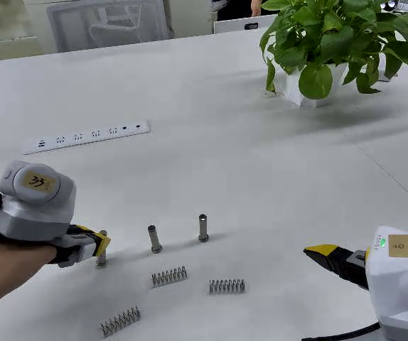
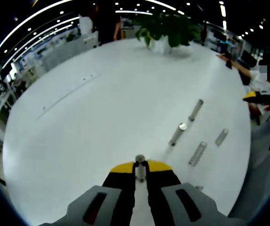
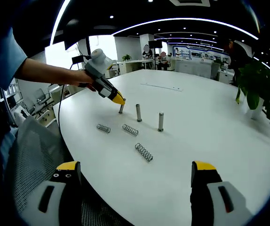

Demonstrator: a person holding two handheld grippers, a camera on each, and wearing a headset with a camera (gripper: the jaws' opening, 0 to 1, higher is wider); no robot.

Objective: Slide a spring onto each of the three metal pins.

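The bench [image 1: 247, 163] carries a potted plant [image 1: 332, 42] far right and a power strip [image 1: 87, 135] far left. The left gripper [image 1: 100, 246] has its fingers clenched on the left pin [image 2: 139, 162]. The right gripper [image 3: 135, 165] hangs near right, fingers released and wide apart. The middle pin [image 1: 154, 239] and right pin [image 1: 202, 227] stand bare. All three springs [image 1: 169, 275] lie on the bench just nearer than the pins, so none is fitted yet. The writing on the tan stickers [image 1: 39, 182] on the grippers is too small to read.

Grey-bodied left gripper [image 2: 140, 165] has black, yellow-tipped jaws; sleeve [image 3: 3, 56] is blue
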